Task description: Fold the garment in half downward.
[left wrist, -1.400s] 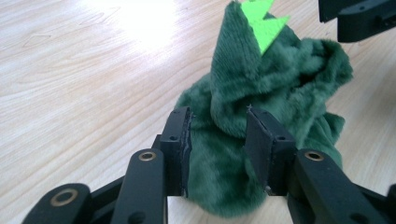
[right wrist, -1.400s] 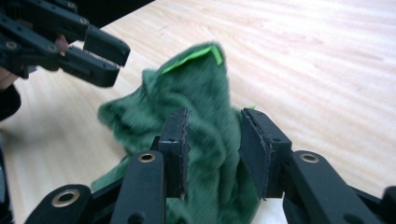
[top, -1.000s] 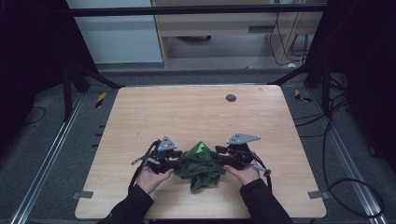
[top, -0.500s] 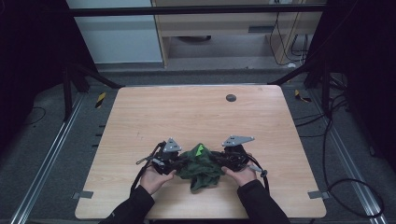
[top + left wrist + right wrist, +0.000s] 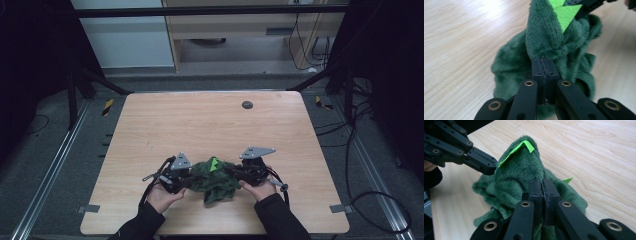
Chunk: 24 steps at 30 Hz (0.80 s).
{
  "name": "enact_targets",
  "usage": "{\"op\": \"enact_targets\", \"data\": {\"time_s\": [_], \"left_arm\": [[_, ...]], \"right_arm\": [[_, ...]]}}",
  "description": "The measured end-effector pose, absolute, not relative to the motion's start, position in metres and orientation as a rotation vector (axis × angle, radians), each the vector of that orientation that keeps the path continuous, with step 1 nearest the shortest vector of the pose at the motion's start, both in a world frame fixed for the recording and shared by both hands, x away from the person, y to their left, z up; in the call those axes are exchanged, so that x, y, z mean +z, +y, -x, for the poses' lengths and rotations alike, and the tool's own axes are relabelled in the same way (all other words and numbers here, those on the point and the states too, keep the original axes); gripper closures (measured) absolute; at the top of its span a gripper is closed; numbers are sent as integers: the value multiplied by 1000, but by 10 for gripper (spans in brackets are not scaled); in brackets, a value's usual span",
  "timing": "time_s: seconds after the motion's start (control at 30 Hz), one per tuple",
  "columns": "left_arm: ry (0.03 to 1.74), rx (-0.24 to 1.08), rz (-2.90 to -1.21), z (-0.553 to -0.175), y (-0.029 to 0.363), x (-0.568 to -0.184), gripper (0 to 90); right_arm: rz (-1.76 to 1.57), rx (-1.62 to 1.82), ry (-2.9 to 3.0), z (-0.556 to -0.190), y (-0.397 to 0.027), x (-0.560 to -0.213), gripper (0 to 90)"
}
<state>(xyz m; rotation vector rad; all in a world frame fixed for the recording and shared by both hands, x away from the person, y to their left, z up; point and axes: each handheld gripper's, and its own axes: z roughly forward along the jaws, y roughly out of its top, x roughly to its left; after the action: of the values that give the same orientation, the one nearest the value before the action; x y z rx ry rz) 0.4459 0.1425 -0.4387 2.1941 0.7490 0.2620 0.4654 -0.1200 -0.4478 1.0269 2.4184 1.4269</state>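
High view: left gripper (image 5: 186, 179) and right gripper (image 5: 236, 174) have just closed, each pinching the fuzzy dark-green plush cloth (image 5: 215, 181) on the wooden surface (image 5: 200, 125).

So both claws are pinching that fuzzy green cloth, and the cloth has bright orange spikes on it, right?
Not quite: the spikes are bright green, not orange, as the left gripper view shows. Both the left gripper and the right gripper do pinch the fuzzy green cloth.
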Motion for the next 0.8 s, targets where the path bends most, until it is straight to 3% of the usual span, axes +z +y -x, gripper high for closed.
{"op": "enact_targets", "data": {"time_s": [0.8], "left_arm": [[681, 204, -2248, -393, 136, -454, 863]], "right_arm": [[-976, 1392, 2545, -418, -130, -468, 793]]}}
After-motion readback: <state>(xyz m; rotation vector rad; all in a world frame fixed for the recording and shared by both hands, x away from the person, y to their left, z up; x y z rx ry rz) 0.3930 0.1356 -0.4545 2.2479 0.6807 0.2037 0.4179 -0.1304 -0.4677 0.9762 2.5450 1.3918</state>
